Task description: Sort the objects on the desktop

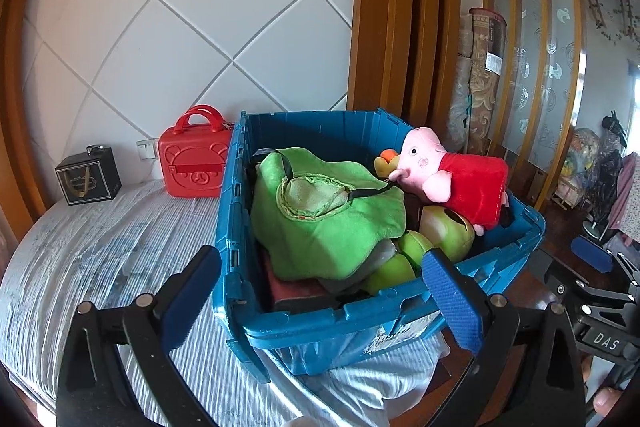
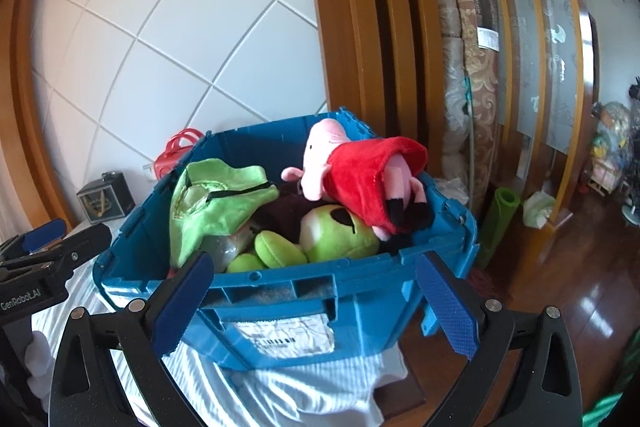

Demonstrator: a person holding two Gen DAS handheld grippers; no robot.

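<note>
A blue plastic crate (image 1: 320, 323) (image 2: 304, 291) stands on a striped cloth surface, piled with toys. A pink pig plush in a red dress (image 1: 460, 183) (image 2: 360, 175) lies on top at the right. A green cloth (image 1: 320, 211) (image 2: 208, 195) lies at the left, and a green plush (image 1: 444, 227) (image 2: 336, 235) sits below the pig. My left gripper (image 1: 320, 291) is open and empty, just before the crate's near rim. My right gripper (image 2: 316, 295) is open and empty, in front of the crate's near wall.
A red bear-face case (image 1: 192, 163) and a black gift box (image 1: 88, 175) stand on the striped cloth (image 1: 100, 259) against the white panelled wall. Rolled carpets (image 2: 476, 75) lean by wooden posts at the right. A green roll (image 2: 500, 223) stands on the wooden floor.
</note>
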